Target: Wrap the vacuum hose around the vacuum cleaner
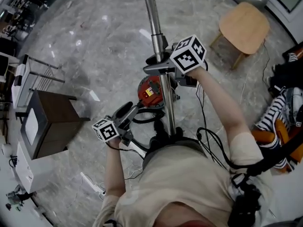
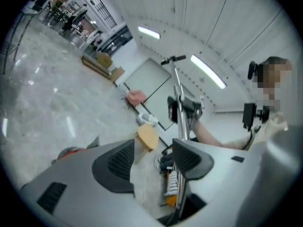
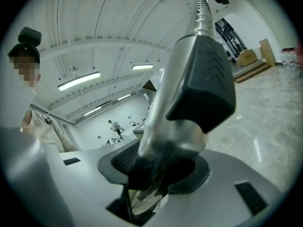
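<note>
Gripping the shiny metal vacuum tube [image 3: 163, 108] between its closed jaws, the right gripper [image 3: 158, 171] holds it upright, probably steadying it above the round red vacuum cleaner [image 1: 150, 91] on the floor [image 1: 94, 41]. The left gripper [image 2: 151, 161], jaws apart and empty, hovers near the black flexible hose [image 1: 146, 121] looped beside the cleaner, seemingly ready to gather it.

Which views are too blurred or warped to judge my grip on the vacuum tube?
Right gripper view: the tube fills the frame, smeared and soft at the jaws. Left gripper view: mild blur, strong fisheye bending, bright ceiling lights. Head view: sharpest, evenly lit, shows the right gripper on the tube.
</note>
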The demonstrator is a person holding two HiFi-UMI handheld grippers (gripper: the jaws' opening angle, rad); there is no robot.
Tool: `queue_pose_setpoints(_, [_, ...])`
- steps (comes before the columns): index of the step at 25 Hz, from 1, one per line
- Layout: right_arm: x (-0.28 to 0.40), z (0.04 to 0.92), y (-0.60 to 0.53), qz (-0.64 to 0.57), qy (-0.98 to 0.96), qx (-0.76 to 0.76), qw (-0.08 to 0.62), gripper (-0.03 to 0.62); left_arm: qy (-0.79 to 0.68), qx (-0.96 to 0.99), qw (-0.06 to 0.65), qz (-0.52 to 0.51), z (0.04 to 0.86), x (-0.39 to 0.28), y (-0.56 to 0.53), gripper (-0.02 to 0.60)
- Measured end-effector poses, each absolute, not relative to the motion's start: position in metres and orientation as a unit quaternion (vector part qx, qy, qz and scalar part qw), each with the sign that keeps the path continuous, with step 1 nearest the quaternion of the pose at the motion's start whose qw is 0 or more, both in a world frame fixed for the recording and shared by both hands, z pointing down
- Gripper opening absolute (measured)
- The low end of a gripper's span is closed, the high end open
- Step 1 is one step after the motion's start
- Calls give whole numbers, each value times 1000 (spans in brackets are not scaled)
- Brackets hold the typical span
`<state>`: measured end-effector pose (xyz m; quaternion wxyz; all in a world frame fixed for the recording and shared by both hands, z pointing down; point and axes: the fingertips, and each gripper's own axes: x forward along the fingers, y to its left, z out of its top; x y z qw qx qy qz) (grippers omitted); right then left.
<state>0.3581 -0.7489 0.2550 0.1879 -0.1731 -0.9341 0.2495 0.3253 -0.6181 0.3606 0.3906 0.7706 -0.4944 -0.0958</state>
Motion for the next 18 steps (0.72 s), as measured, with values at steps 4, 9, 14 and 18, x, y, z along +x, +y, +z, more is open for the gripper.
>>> queue_pose_setpoints(4, [331,256,-733,227,-928,-197,219,166,-449,817,322,-163,281,287,-695,322])
queue_pose_setpoints(9, [304,265,-729,209,-921,-209,252,155,-383,877,251,-144,218,273,-783,440])
queue_pose_setpoints(14, [294,286,-719,188,-908,-207,311,142,-280,922,238,-122,198,301,-834,457])
queue_pose_setpoints(18, [286,299,-709,190,-894,-212,347,116,-186,943,243,-128,194,318,-829,457])
